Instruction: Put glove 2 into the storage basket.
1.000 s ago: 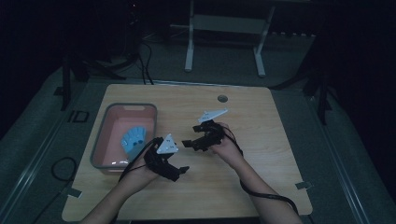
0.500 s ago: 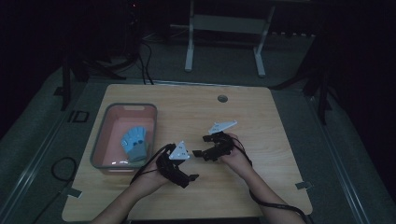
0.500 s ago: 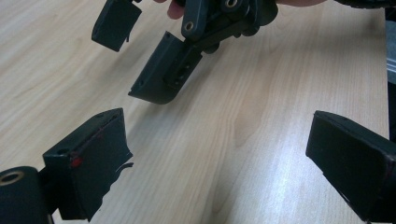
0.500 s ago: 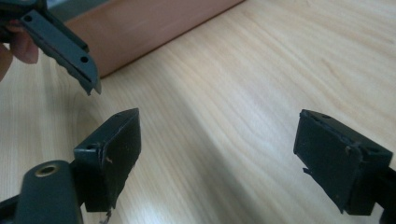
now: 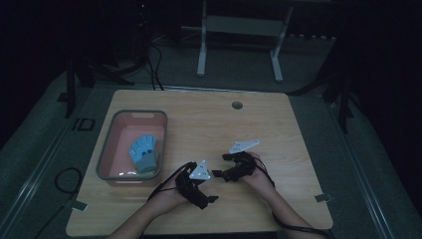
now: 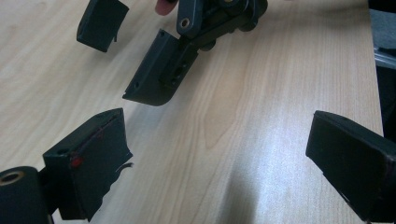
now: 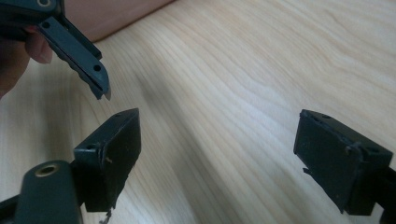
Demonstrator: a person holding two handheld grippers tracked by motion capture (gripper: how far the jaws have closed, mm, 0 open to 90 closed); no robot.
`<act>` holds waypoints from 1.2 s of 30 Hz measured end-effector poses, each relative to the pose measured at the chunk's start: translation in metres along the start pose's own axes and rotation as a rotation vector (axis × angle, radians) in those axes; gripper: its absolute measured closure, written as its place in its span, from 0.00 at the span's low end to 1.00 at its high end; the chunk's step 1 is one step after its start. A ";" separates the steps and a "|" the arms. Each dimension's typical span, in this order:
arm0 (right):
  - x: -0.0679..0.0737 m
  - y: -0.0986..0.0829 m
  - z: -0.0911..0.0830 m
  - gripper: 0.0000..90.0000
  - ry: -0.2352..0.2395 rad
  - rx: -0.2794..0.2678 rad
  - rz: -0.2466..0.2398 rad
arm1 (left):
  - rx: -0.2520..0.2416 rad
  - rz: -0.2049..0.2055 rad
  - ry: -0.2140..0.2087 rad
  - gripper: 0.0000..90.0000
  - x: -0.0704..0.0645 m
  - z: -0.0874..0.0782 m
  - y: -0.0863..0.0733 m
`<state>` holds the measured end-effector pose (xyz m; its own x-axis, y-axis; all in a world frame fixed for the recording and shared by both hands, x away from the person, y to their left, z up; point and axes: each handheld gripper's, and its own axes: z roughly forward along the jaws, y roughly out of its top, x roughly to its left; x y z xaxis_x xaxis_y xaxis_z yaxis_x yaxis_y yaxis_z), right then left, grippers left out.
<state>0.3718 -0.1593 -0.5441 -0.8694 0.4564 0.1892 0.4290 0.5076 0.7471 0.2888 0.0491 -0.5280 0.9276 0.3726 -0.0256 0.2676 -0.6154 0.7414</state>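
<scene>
Your left gripper (image 5: 211,191) sits near the front edge of the wooden table (image 5: 298,129), jaws spread wide with nothing between them; the left gripper view shows bare wood grain in the gap. Your right gripper (image 5: 221,166) is just beside it, a bit farther from you, jaws also wide apart and empty. The two grippers face each other, tips close but apart: the left gripper view has the right gripper's jaws at top, and the right gripper view catches one left jaw at upper left. The pink bin (image 5: 110,149) with the grey rim stands at the table's left, just beside your left gripper. Inside it lies a blue glove-like item (image 5: 142,149), fingers fanned, with a grey cuff; can't tell exactly what it is. Neither gripper touches the bin or the blue item.
</scene>
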 end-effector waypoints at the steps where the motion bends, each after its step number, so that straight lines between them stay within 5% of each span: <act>1: 0.000 -0.002 0.000 0.17 -0.004 -0.001 0.003 | 0.002 0.006 0.004 0.07 0.000 0.002 -0.001; 13: -0.006 -0.024 -0.017 0.17 -0.029 -0.027 0.035 | 0.012 0.054 -0.010 0.07 -0.004 0.015 -0.009; 22: -0.002 -0.039 -0.030 0.17 -0.045 -0.008 0.014 | -0.004 0.081 -0.017 0.07 -0.008 0.020 -0.017; 36: 0.004 -0.058 -0.051 0.16 -0.093 -0.068 0.010 | -0.018 0.077 -0.027 0.07 -0.015 0.019 -0.021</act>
<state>0.3307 -0.2244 -0.5538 -0.8374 0.5285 0.1394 0.4172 0.4533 0.7877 0.2744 0.0439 -0.5560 0.9522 0.3051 0.0140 0.1904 -0.6290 0.7537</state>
